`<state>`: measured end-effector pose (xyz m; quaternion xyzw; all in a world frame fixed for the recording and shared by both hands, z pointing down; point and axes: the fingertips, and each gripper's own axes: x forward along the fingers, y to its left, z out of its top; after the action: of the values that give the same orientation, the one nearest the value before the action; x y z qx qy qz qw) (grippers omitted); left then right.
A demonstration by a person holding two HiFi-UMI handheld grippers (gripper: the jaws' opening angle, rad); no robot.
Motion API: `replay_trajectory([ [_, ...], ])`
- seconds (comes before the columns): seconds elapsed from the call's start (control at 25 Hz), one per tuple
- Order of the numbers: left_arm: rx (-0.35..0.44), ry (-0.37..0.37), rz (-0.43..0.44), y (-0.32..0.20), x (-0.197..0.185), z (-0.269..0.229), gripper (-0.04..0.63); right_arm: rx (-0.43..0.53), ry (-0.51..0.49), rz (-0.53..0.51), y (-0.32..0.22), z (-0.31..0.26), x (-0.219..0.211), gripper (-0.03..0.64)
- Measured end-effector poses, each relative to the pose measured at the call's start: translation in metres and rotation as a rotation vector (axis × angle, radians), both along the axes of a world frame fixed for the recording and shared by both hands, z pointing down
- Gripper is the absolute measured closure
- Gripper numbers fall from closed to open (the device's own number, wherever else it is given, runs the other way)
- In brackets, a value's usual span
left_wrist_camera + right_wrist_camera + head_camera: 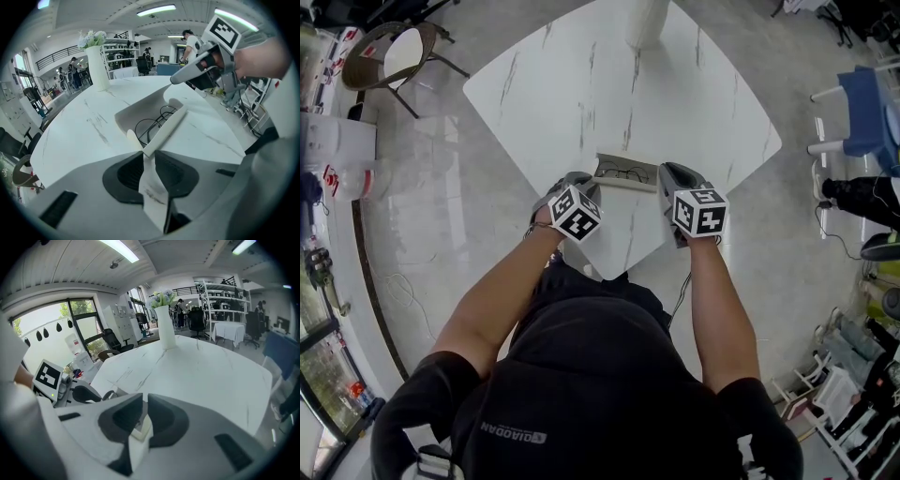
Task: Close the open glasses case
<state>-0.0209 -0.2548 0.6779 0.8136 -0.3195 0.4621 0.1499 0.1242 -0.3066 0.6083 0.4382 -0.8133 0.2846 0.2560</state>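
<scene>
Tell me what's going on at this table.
A person stands at the white marble table with a gripper in each hand, working on an open glasses case that has glasses lying inside. The left gripper has its jaws shut on the case's lid flap, raised partway over the glasses. The right gripper pinches a cream edge at the case's other end. The case is not yet closed.
</scene>
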Motion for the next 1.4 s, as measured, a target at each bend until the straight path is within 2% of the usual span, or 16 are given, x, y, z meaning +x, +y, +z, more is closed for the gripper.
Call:
replay_trajectory([
  [0.56, -0.022, 0.013, -0.019, 0.001, 0.001, -0.001, 0.514, 0.002, -0.002, -0.001, 0.023, 0.004, 0.0, 0.58],
  [1.4, -0.024, 0.015, -0.038, 0.002, 0.0, -0.001, 0.513, -0.028, 0.073, -0.074, 0.05, 0.022, -0.003, 0.578],
])
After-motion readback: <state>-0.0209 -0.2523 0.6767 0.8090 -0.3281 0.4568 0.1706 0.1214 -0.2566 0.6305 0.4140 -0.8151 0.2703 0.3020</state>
